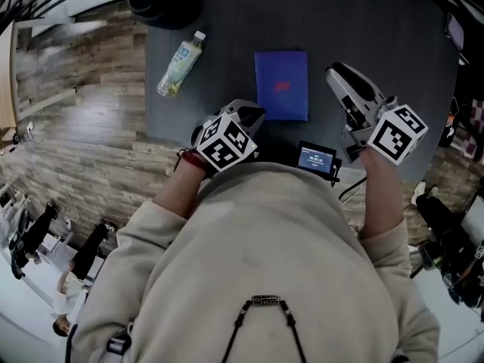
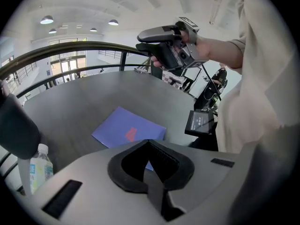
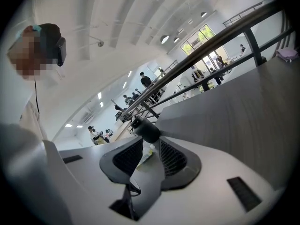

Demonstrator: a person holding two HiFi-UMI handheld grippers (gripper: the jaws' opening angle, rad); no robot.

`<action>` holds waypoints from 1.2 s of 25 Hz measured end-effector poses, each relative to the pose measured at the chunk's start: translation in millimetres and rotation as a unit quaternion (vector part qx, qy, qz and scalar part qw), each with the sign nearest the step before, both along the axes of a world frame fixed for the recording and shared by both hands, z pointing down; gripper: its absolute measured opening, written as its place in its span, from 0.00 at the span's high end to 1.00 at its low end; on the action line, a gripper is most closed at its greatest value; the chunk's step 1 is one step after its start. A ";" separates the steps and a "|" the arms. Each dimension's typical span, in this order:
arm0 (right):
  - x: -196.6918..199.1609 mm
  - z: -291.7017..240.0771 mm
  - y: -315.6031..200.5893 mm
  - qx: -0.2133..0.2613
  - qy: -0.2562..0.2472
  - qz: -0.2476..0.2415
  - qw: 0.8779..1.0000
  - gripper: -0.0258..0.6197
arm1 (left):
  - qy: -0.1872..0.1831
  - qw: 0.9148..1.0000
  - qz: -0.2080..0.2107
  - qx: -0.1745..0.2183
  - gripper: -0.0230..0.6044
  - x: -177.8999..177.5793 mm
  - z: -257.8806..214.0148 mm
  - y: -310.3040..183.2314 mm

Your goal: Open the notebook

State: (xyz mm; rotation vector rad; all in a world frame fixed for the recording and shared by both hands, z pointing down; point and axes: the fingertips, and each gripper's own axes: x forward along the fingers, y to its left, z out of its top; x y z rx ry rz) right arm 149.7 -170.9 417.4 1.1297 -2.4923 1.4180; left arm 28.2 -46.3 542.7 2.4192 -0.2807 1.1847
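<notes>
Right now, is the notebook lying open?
No, the blue notebook lies closed and flat on the table.

- Counter [image 1: 363,21]: dark grey, round-edged, matte top.
- Plastic bottle [image 1: 180,65]: lies on its side on the counter, near its left edge; clear, white cap, pale yellow-green label.
- Black rounded object [image 1: 160,2]: on the counter's far left edge; kind not clear.
- Small screen unit [image 1: 317,159]: at the counter's near edge, display lit blue.
- Dark railing [image 2: 70,48]: curves beyond the counter's far side.
- Wood-plank floor [image 1: 83,112]: left of the counter.
</notes>
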 end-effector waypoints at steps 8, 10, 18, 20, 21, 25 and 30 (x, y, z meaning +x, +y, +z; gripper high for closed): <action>-2.6 36.8 0.6 -0.035 0.006 -0.014 0.999 0.75 | -0.031 0.999 0.042 -0.012 0.96 4.5 24.5 10.2; -2.3 48.8 2.1 -0.049 0.011 -0.017 0.999 0.74 | -0.043 0.997 0.061 -0.004 0.96 5.6 28.4 9.4; -3.3 107.4 14.8 -0.104 0.031 -0.018 0.994 0.70 | -0.087 0.992 0.093 -0.005 0.96 2.5 57.7 9.1; -2.1 124.0 18.6 -0.121 0.037 -0.018 0.992 0.69 | -0.094 0.991 0.100 -0.007 0.96 1.6 64.0 11.0; -0.5 132.3 20.7 -0.131 0.039 -0.017 0.990 0.68 | -0.097 0.990 0.104 -0.008 0.96 1.6 67.1 12.4; 5.0 162.1 27.9 -0.160 0.054 -0.019 0.985 0.64 | -0.105 0.988 0.116 -0.008 0.96 3.8 78.0 13.9; 3.7 189.2 38.7 -0.189 0.070 -0.026 0.979 0.62 | -0.120 0.983 0.136 0.005 0.96 6.8 90.0 17.5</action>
